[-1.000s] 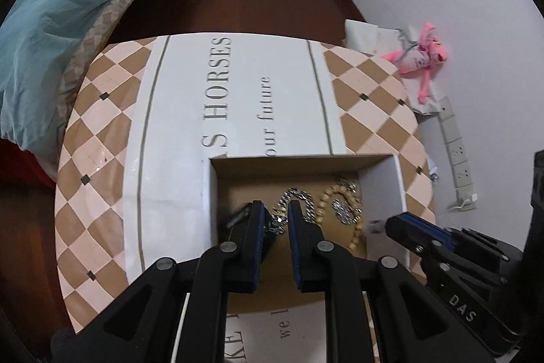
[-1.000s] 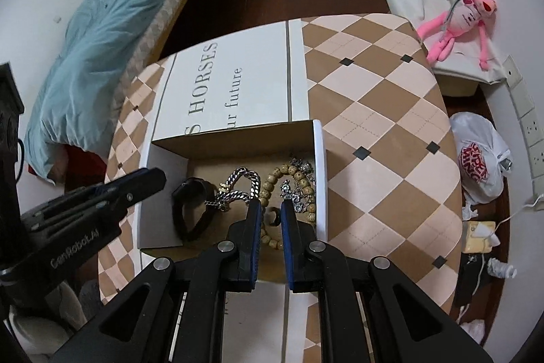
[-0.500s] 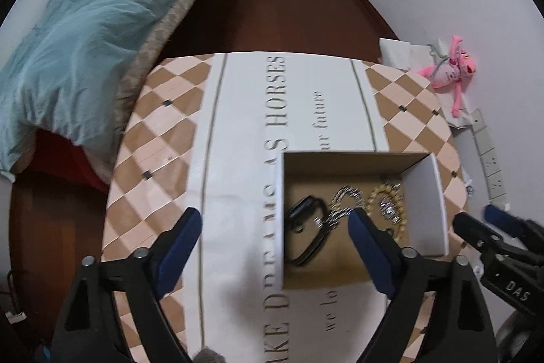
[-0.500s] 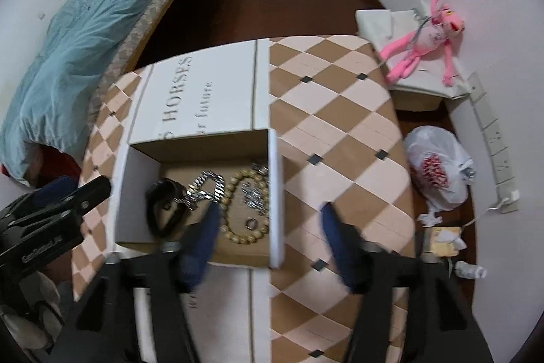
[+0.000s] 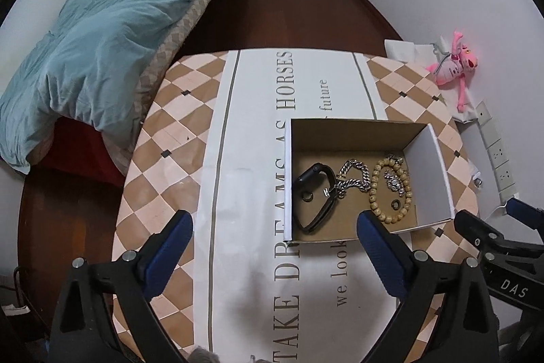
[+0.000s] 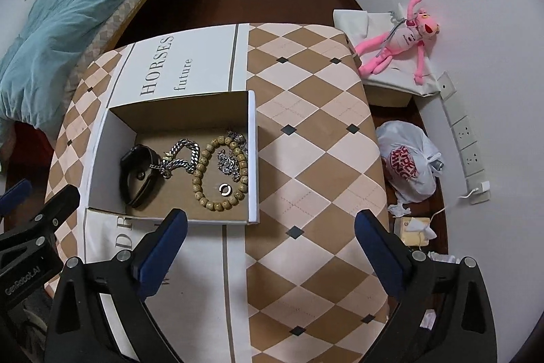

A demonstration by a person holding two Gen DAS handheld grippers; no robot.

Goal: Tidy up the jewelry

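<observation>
Checkered tabletop (image 6: 316, 142) carries the cardboard box (image 6: 252, 159), where watch (image 6: 136, 172), chain (image 6: 180, 155), beads (image 6: 217, 172) and rings already lie (nothing left outside); left gripper (image 5: 275, 240) and right gripper (image 6: 272, 237) are opening, jaws empty, so the task looks finished.

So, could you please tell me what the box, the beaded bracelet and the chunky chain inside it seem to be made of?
Box: cardboard, seemingly; white outside, matte brown inside, with thin folded walls.
Beaded bracelet: probably wood or seed; tan, speckled, dull round beads.
Chunky chain: metal by its look; silver links with bright glints, polished.
</observation>
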